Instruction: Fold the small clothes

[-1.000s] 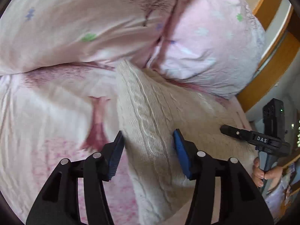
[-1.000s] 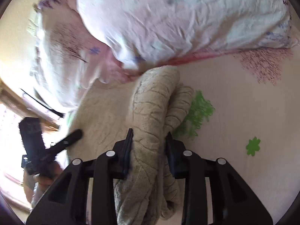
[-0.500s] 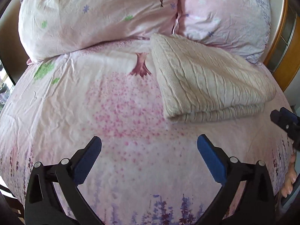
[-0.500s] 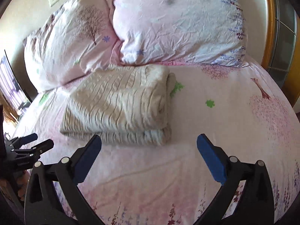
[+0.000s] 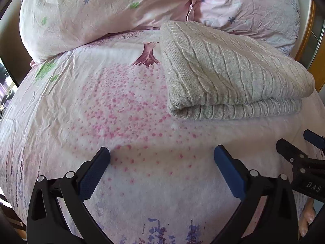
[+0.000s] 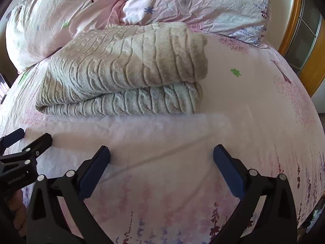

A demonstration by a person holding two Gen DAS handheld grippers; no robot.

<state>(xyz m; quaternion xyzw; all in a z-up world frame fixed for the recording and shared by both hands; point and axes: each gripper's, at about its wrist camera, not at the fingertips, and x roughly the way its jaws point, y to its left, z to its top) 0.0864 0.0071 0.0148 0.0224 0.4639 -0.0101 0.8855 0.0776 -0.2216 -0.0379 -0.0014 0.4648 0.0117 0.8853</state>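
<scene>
A folded cream cable-knit sweater [image 5: 229,71] lies on the pink floral bed sheet [image 5: 113,111], near the pillows. It also shows in the right wrist view [image 6: 126,69]. My left gripper [image 5: 162,154] is open and empty, held above the sheet a short way in front of the sweater. My right gripper [image 6: 161,152] is open and empty too, in front of the sweater's near edge. Each gripper shows at the edge of the other's view: the right gripper [image 5: 298,142] and the left gripper [image 6: 26,140].
Two pink floral pillows [image 5: 101,10] [image 6: 193,2] lie right behind the sweater. A wooden bed frame [image 6: 302,46] runs along the right side. The sheet [image 6: 254,101] stretches out to the right of the sweater.
Both grippers have let go of the sweater, opened wide and pulled back toward the foot of the bed. The sweater now lies folded flat.
</scene>
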